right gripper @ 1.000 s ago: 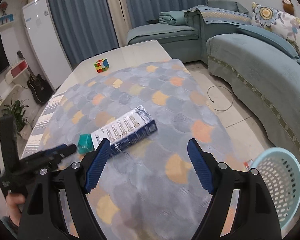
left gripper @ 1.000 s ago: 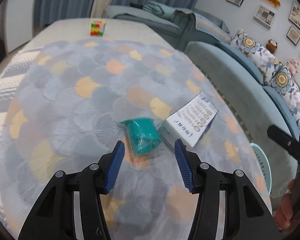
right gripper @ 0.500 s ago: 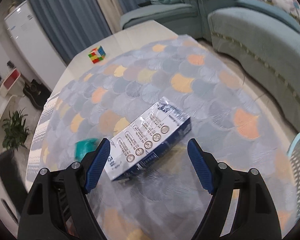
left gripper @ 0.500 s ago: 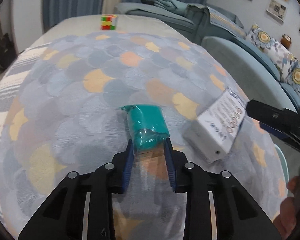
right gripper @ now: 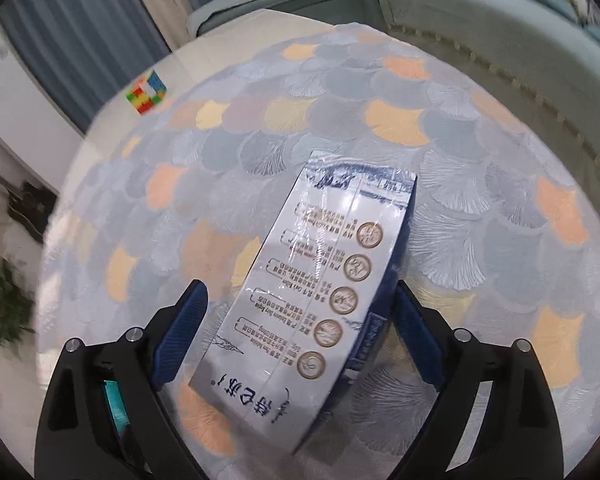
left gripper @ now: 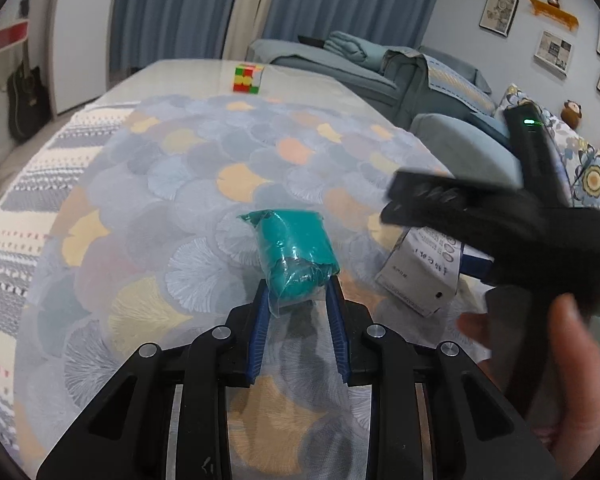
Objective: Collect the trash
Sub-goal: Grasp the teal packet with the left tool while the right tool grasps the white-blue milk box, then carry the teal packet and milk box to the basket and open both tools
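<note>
A teal plastic-wrapped packet (left gripper: 296,252) lies on the patterned tablecloth (left gripper: 160,184). My left gripper (left gripper: 298,292) is shut on its near end. A white and blue carton (right gripper: 320,300) lies flat on the cloth; it also shows in the left wrist view (left gripper: 420,276). My right gripper (right gripper: 300,304) is open, with its blue fingers on either side of the carton's near half, apart from it. The right gripper's black body (left gripper: 500,232) shows blurred in the left wrist view, above the carton.
A coloured puzzle cube (left gripper: 248,78) stands at the far end of the table, also in the right wrist view (right gripper: 146,94). A blue-green sofa (right gripper: 500,28) runs along the table's right side. A guitar (left gripper: 26,96) leans at the far left.
My left gripper closed on the teal packet and holds it. My right gripper moved forward and down over the carton, so its fingers now straddle it.
</note>
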Demonstrator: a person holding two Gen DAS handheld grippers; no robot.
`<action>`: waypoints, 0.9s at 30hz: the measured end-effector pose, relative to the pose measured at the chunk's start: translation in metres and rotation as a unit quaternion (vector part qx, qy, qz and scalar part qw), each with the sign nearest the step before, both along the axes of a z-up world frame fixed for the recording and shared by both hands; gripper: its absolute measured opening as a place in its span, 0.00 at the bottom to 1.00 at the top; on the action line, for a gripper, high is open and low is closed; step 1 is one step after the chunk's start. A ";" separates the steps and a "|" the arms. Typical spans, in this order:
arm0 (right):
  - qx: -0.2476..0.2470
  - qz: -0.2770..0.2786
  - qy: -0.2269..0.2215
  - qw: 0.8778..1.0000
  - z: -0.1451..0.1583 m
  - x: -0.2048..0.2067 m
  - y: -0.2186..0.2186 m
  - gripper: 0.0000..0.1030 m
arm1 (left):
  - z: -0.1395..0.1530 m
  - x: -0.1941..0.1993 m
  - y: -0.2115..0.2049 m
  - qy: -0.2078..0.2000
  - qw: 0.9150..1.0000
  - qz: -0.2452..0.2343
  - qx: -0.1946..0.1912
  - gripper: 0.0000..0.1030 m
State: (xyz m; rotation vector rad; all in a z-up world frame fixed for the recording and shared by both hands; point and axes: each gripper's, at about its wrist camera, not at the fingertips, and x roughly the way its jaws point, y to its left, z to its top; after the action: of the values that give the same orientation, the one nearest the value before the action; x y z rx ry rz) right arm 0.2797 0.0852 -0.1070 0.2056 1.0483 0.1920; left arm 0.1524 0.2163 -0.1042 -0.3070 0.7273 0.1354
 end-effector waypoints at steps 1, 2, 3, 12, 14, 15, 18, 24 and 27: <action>-0.010 0.005 -0.003 1.000 0.000 -0.001 0.003 0.85 | 0.000 -0.001 0.002 -0.002 1.000 0.002 -0.003 0.26; -0.018 0.010 -0.006 1.000 -0.001 -0.002 0.006 0.85 | 0.000 -0.001 0.004 -0.004 1.000 0.003 -0.009 0.26; -0.026 0.014 -0.010 1.000 -0.002 -0.004 0.006 0.84 | 0.000 -0.001 0.006 -0.005 1.000 0.004 -0.017 0.26; -0.068 0.071 -0.020 0.995 -0.002 -0.023 -0.011 0.56 | 0.000 -0.002 0.007 -0.010 1.000 -0.001 -0.021 0.26; -0.074 0.090 -0.027 0.993 -0.002 -0.031 -0.019 0.53 | 0.000 -0.001 0.006 -0.009 1.000 -0.004 -0.018 0.26; -0.076 0.093 -0.030 0.992 -0.002 -0.034 -0.023 0.53 | 0.000 -0.001 0.005 -0.008 1.000 -0.006 -0.015 0.26; -0.063 0.096 -0.034 0.993 0.000 -0.042 -0.041 0.53 | 0.001 0.000 0.000 -0.007 1.000 -0.014 -0.004 0.25; -0.020 0.079 -0.054 0.995 0.020 -0.066 -0.092 0.52 | 0.011 -0.009 -0.025 -0.010 0.999 -0.046 -0.009 0.25; -0.018 0.062 -0.078 0.995 0.040 -0.081 -0.121 0.52 | 0.029 -0.014 -0.052 -0.022 0.997 -0.078 -0.009 0.25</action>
State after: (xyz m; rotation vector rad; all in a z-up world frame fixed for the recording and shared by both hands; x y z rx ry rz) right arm 0.1986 -0.0357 -0.0672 0.0909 0.9079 0.2973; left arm 0.1382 0.1638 -0.0750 -0.2681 0.7058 -0.0269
